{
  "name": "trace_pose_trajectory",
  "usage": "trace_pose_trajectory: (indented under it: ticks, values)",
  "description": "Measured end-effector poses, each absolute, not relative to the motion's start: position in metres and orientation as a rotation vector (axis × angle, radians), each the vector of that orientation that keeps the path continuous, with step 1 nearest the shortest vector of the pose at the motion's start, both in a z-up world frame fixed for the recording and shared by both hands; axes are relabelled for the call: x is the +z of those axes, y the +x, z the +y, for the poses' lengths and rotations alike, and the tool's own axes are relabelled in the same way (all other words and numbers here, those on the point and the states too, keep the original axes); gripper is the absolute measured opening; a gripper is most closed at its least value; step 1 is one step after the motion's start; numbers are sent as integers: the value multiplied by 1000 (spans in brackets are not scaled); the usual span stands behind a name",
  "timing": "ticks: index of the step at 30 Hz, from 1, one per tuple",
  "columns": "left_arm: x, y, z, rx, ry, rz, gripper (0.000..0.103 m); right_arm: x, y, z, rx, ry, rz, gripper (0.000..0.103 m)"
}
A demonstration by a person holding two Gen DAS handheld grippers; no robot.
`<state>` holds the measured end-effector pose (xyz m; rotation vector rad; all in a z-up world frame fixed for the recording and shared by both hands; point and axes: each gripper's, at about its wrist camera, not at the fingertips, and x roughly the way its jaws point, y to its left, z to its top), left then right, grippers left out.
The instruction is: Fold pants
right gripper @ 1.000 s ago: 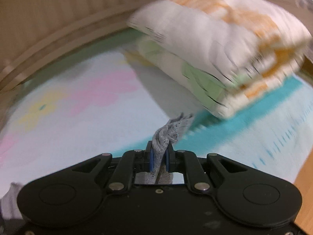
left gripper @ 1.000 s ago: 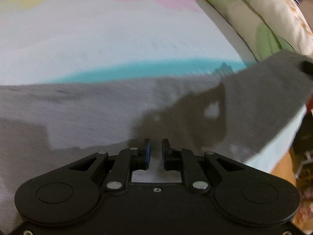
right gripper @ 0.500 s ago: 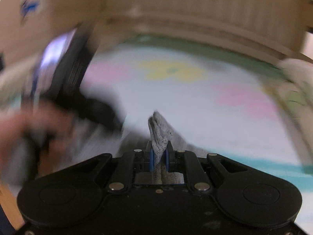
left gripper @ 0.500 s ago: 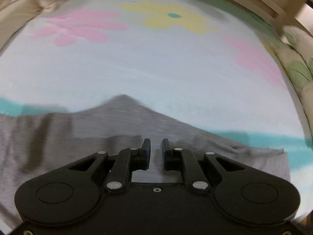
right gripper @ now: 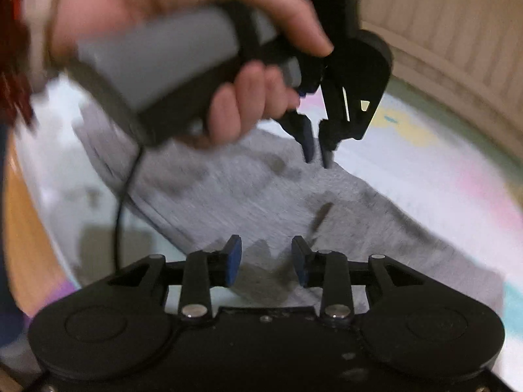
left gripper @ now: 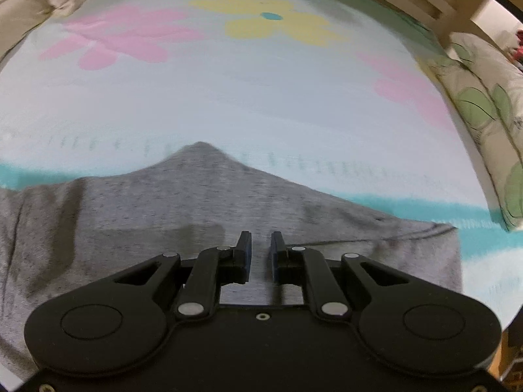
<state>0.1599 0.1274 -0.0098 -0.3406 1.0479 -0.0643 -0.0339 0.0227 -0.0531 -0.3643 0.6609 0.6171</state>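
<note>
Grey pants (left gripper: 209,209) lie flat on a pale flowered bedspread (left gripper: 228,98), folded over with a pointed corner toward the far side. My left gripper (left gripper: 260,248) hovers just above the pants, jaws slightly apart and empty. In the right wrist view the pants (right gripper: 281,196) spread across the middle. My right gripper (right gripper: 266,258) is open and empty above them. The left gripper (right gripper: 317,150), held by a hand (right gripper: 183,32), shows there pointing down near the pants' far edge.
Floral pillows (left gripper: 490,124) lie at the right edge of the bed. A wooden slatted headboard (right gripper: 457,32) runs along the far side. The wooden floor (right gripper: 26,228) shows past the bed's left edge.
My right gripper has let go of the grey pants fabric and opened. It has swung to face the left gripper. The pants now lie folded flat.
</note>
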Motion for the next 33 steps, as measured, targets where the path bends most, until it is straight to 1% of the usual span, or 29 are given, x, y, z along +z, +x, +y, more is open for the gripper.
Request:
trace_pose_trajectory:
  ticks: [4,9,12,14,15,16,18,20,23,26,27,33]
  values:
    - [-6,155,115,-135,-341,1056,16,-36,-30,-13,505,-177,677,36]
    - [-16,145,88,-202,-310,1110,16,-15,-4,-66,277,-3,672,36]
    - [-25,134,74,-229,-281,1156,16,-7,20,-97,135,116,721,36]
    - [-36,128,64,-250,-255,1199,16,-5,40,-116,45,194,752,32]
    - [-42,124,60,-253,-245,1217,17,-6,55,-123,7,213,778,26]
    - [-44,120,57,-246,-232,1200,17,-7,65,-126,-17,216,793,17]
    - [-43,115,50,-241,-177,1161,18,-11,84,-131,-59,194,815,10]
    - [-41,112,44,-243,-125,1146,19,-18,102,-131,-88,163,834,9]
    - [-41,112,45,-234,-135,1136,19,-32,120,-139,-133,148,887,6]
    - [-40,112,48,-238,-145,1134,20,-50,141,-146,-168,145,964,1]
    - [-40,112,49,-239,-148,1133,20,-53,141,-151,-169,175,959,0]
    - [-38,104,52,-243,-152,1110,20,-47,147,-158,-169,182,964,0]
